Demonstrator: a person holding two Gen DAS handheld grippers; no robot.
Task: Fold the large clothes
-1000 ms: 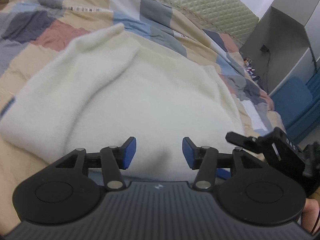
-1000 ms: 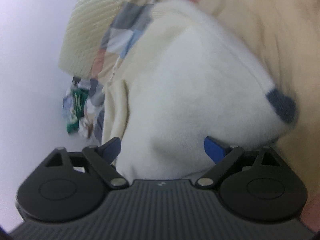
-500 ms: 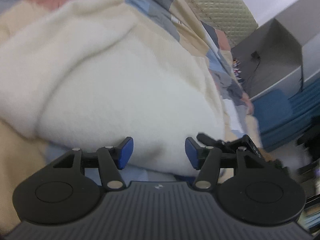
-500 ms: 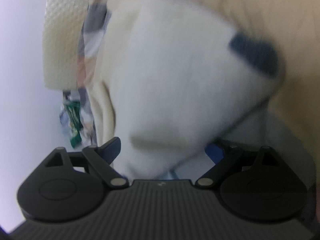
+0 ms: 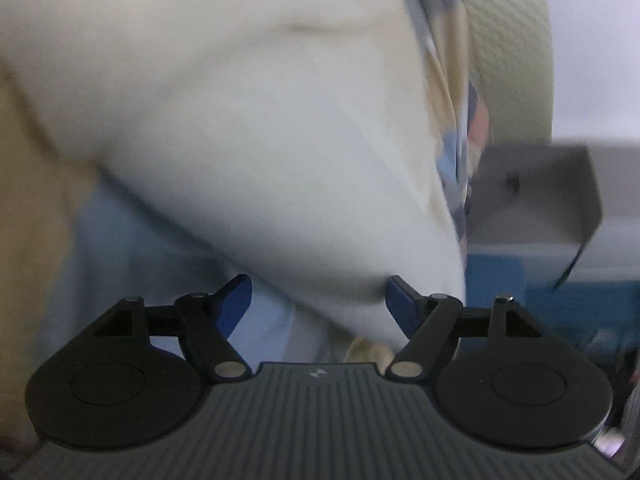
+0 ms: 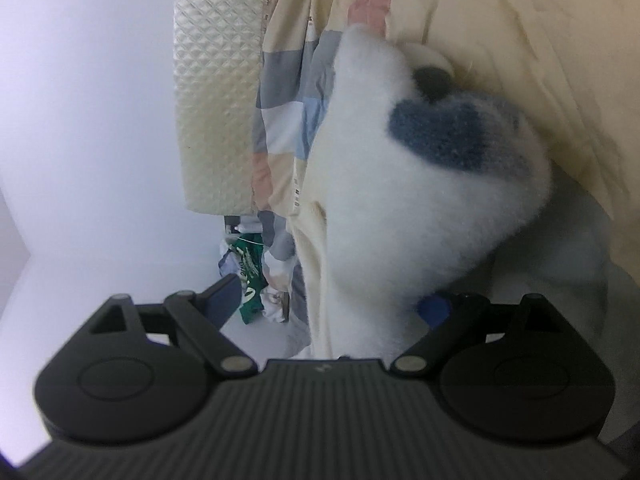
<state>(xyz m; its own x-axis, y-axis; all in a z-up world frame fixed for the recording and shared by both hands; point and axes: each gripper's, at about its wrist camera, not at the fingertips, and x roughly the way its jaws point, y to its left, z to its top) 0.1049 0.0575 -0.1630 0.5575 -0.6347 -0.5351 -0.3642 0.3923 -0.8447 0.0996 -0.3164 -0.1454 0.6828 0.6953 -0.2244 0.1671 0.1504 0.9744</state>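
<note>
A thick white fleece garment point(image 5: 260, 128) lies on the bed and fills the left wrist view, blurred. My left gripper point(image 5: 318, 300) is low at its near edge. Its jaws are opening, and the garment's hem bulges between the blue pads without being pinched. In the right wrist view the same garment point(image 6: 400, 208) shows a dark blue patch point(image 6: 448, 136). My right gripper point(image 6: 328, 304) stands open around its folded edge. The right fingertip point(image 6: 434, 308) is half hidden behind the fleece, and the left one is clear of it.
A patchwork bedspread point(image 6: 288, 92) covers the bed, with a quilted cream headboard point(image 6: 216, 100) behind it. A grey cabinet point(image 5: 532, 196) and blue furniture point(image 5: 520, 280) stand beside the bed. A green bag point(image 6: 248, 272) and clutter lie on the floor by the wall.
The left gripper has dropped closer to the garment's edge and rolled, and its jaws have spread wider. The right view has rolled, and the blue patch has shifted up the frame.
</note>
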